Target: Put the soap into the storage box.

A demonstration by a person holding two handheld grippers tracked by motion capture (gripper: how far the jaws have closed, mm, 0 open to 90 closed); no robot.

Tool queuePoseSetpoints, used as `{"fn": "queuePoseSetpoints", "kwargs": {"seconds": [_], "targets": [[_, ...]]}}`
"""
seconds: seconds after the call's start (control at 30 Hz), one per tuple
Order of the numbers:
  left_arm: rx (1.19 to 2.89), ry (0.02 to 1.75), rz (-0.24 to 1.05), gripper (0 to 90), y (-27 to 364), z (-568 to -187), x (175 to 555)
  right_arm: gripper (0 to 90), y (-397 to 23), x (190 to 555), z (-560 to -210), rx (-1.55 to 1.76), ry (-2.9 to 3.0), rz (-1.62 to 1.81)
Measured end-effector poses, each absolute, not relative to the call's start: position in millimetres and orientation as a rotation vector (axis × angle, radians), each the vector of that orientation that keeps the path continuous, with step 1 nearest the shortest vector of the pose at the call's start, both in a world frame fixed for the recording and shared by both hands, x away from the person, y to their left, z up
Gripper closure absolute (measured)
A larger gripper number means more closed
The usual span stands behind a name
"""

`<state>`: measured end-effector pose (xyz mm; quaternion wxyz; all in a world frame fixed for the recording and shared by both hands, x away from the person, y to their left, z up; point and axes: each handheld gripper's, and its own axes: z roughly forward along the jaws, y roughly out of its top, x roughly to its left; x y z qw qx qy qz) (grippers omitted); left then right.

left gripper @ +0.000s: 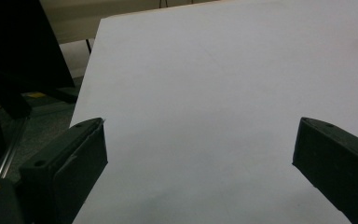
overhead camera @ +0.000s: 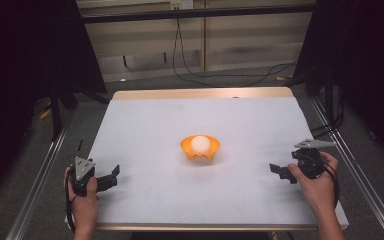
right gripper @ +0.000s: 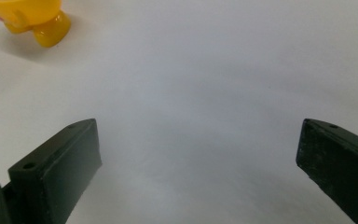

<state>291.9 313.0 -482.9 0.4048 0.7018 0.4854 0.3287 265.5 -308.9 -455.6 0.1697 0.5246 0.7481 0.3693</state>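
Note:
An orange footed bowl (overhead camera: 200, 147) stands at the middle of the white table, and a white ball (overhead camera: 200, 144) rests in it. Its yellow-orange foot (right gripper: 46, 29) appears at the top left of the right gripper view. My left gripper (overhead camera: 111, 177) rests near the table's front left corner, held by a hand, its jaws wide apart (left gripper: 199, 158) over bare white surface. At the front right, my right gripper (overhead camera: 279, 171) points toward the bowl, open (right gripper: 198, 163) with nothing between its jaws. Both grippers are well apart from the bowl.
The white sheet covers the table (overhead camera: 200, 115), with a wooden edge at the back (overhead camera: 200, 93). Metal rails (overhead camera: 40, 175) run along both sides. Black cables (overhead camera: 220, 75) lie on the floor beyond the table. Dark curtains hang left and right.

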Motion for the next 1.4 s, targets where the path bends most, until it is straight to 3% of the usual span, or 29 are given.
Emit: {"fn": "queuePoseSetpoints", "kwargs": {"seconds": [1.03,1.4], "targets": [[1.728,1.221,0.824,2.2,316.0,-482.8,290.0,0.5,-395.0,199.9,-479.0,1.636,1.844,1.149],[1.717,1.222,0.831,2.1,317.0,-482.5,288.8,1.7,-397.1,188.7,-481.1,1.602,1.795,1.192]]}}
